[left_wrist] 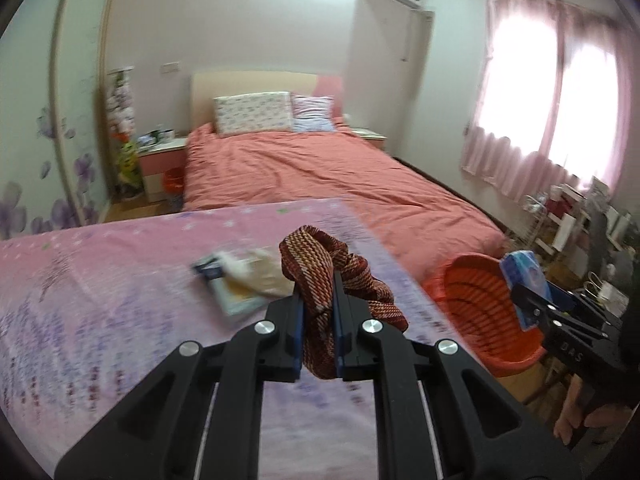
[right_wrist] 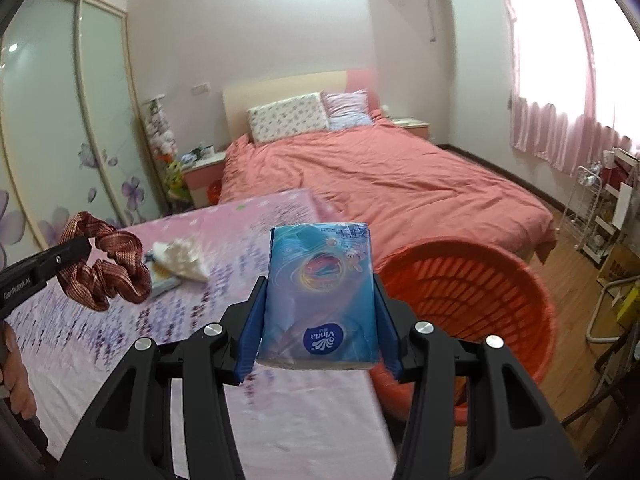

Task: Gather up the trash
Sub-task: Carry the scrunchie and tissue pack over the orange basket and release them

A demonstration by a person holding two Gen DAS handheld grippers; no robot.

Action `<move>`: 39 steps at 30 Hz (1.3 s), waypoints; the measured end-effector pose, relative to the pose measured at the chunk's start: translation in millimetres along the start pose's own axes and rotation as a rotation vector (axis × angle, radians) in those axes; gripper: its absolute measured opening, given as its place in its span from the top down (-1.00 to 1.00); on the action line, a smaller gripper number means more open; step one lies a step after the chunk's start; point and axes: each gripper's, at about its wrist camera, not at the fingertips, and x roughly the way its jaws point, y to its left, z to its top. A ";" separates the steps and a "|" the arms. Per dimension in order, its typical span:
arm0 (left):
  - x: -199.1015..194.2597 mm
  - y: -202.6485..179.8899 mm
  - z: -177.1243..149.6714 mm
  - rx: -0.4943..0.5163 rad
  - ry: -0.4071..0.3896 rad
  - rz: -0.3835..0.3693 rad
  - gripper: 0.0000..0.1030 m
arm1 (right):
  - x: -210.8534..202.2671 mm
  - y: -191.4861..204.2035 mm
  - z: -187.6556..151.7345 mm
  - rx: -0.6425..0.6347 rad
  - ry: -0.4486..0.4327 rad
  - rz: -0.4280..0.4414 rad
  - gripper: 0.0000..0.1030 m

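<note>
My left gripper (left_wrist: pixel 318 280) is shut on a red-brown woven strap (left_wrist: pixel 320 280) and holds it above the pink flowered table cover (left_wrist: pixel 100 300). The strap also shows in the right wrist view (right_wrist: pixel 108 264). My right gripper (right_wrist: pixel 320 284) is shut on a blue tissue pack (right_wrist: pixel 320 292), held at the table's right edge beside the orange basket (right_wrist: pixel 480 300). The pack (left_wrist: pixel 524 280) hangs over the basket (left_wrist: pixel 476 312) in the left wrist view. Crumpled white paper and a small packet (right_wrist: pixel 176 264) lie on the table; they also show in the left wrist view (left_wrist: pixel 240 284).
A bed with a salmon cover (left_wrist: pixel 320 176) stands behind the table. A small orange bin (left_wrist: pixel 174 184) sits by the nightstand (left_wrist: pixel 160 156). A wire rack with clutter (right_wrist: pixel 600 216) and a chair (right_wrist: pixel 612 312) stand at the right under the curtained window.
</note>
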 end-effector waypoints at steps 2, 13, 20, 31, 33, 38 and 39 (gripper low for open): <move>7.6 -22.8 3.7 0.017 0.003 -0.039 0.76 | -1.8 -15.1 3.1 0.020 -0.011 -0.017 0.03; 60.7 -135.6 7.8 0.099 0.044 -0.218 0.76 | 8.3 -97.2 5.5 0.153 -0.036 -0.101 0.03; 114.8 -188.6 -4.1 0.133 0.117 -0.265 0.65 | 30.5 -135.0 1.3 0.242 -0.020 -0.100 0.02; 152.1 -179.8 -28.1 0.146 0.187 -0.176 0.04 | 60.2 -149.8 -24.7 0.263 0.065 -0.125 -0.20; 151.1 -169.9 -28.9 0.140 0.191 -0.156 0.03 | 60.6 -144.7 -27.8 0.253 0.079 -0.127 -0.20; 141.4 -132.3 -33.0 0.134 0.186 -0.080 -0.05 | 60.2 -129.7 -27.7 0.200 0.097 -0.117 -0.20; 139.7 -125.8 -33.9 0.134 0.186 -0.064 -0.06 | 61.3 -127.5 -27.3 0.188 0.099 -0.115 -0.20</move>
